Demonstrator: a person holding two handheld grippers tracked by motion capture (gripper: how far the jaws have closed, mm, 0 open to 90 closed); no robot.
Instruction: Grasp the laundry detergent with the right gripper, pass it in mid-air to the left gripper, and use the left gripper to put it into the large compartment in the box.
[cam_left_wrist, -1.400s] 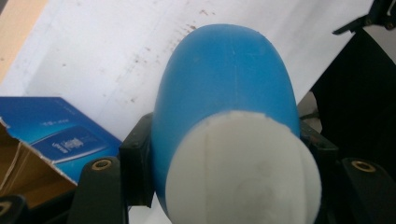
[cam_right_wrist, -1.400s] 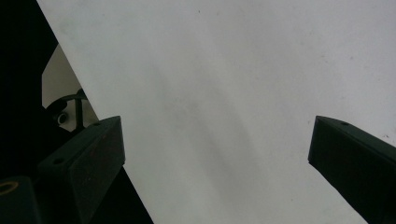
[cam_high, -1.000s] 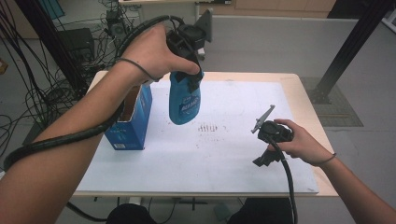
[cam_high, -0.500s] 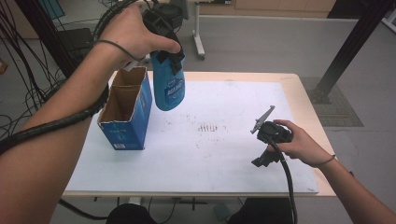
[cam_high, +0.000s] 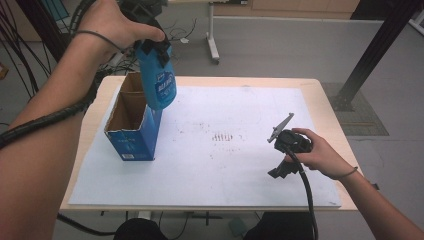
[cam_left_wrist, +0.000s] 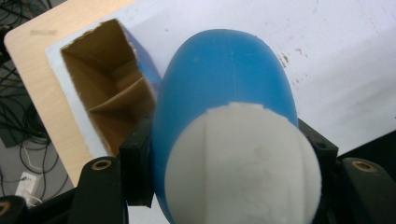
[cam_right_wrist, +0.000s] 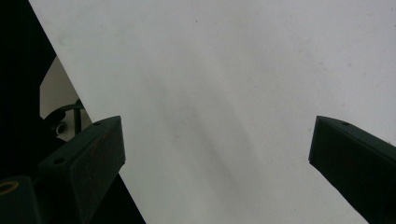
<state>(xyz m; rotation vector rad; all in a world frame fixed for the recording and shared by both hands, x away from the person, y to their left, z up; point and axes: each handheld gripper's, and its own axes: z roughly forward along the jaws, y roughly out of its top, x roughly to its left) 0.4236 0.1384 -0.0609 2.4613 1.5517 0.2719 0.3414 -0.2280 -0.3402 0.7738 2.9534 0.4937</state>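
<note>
**Blue bottle held over the open carton**

The left gripper (cam_high: 152, 50) pinches a blue bottle (cam_high: 157, 82), white cap (cam_left_wrist: 243, 163) between its jaws, above the blue cardboard box (cam_high: 131, 135) near the table's (cam_high: 310, 95) left edge. The box stands open, brown inside, with a divider showing. The bottle's white lettering is too blurred to read. The right gripper (cam_right_wrist: 215, 154), jaws spread, rests near the right edge.

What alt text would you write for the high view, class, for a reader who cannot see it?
The left hand-held gripper holds a blue bottle in the air above an open blue cardboard box at the left of a white-topped table. The right hand-held gripper rests on the table, jaws open and empty.
</note>
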